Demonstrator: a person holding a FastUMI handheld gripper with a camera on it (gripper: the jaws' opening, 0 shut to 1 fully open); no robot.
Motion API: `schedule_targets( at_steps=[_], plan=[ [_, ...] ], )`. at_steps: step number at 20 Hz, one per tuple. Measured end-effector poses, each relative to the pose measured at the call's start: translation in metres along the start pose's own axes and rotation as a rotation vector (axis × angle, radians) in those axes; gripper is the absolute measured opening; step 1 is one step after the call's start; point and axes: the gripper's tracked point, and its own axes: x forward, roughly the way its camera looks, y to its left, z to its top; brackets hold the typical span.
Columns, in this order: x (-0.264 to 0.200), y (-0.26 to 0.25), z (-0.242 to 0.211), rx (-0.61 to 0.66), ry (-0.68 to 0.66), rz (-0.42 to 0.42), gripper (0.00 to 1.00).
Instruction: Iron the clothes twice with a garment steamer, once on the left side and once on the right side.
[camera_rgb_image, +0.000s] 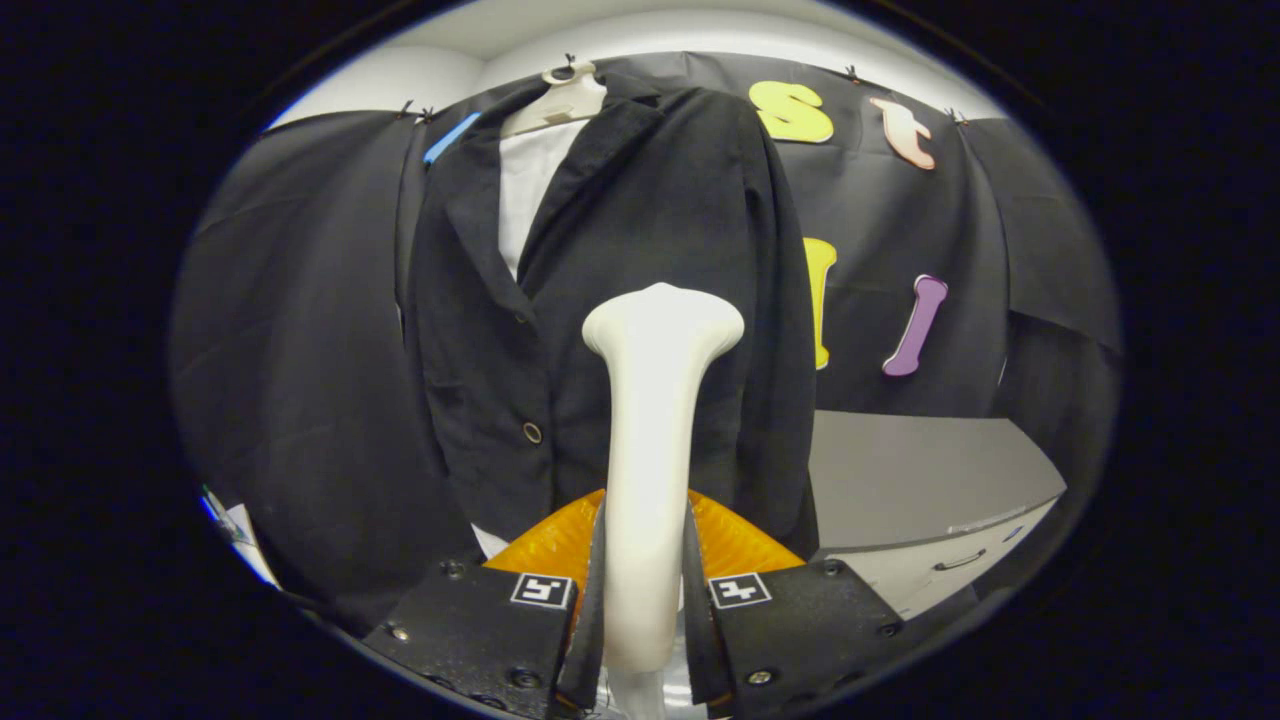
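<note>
Black two-finger gripper (645, 600) with square marker tags: both fingers (590, 590) clamp the handle of the white plastic garment steamer (652, 440), one on each side, gripping it firmly. Steamer stands upright between the fingers, handle narrow at the grip, flaring to a wide flat head above and ahead of them. Orange ribbed piece (735, 545) sits just behind the handle at finger level. Directly beyond the steamer head hangs the black button-front suit jacket (620, 230), open lapels, one button visible left of the handle; head looks near or against the jacket front, contact cannot tell. White shirt (525, 190) shows inside the lapels. Jacket hangs on a cream plastic hanger (560, 100) at top. Grey cabinet with drawer handle (930, 500) lies beyond the right finger.
</note>
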Motion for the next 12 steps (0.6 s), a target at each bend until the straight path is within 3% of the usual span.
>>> schedule_targets(
  at_steps=[12],
  plan=[
    [0.020,0.011,-0.077,-0.033,0.135,0.019,0.36]
  ],
)
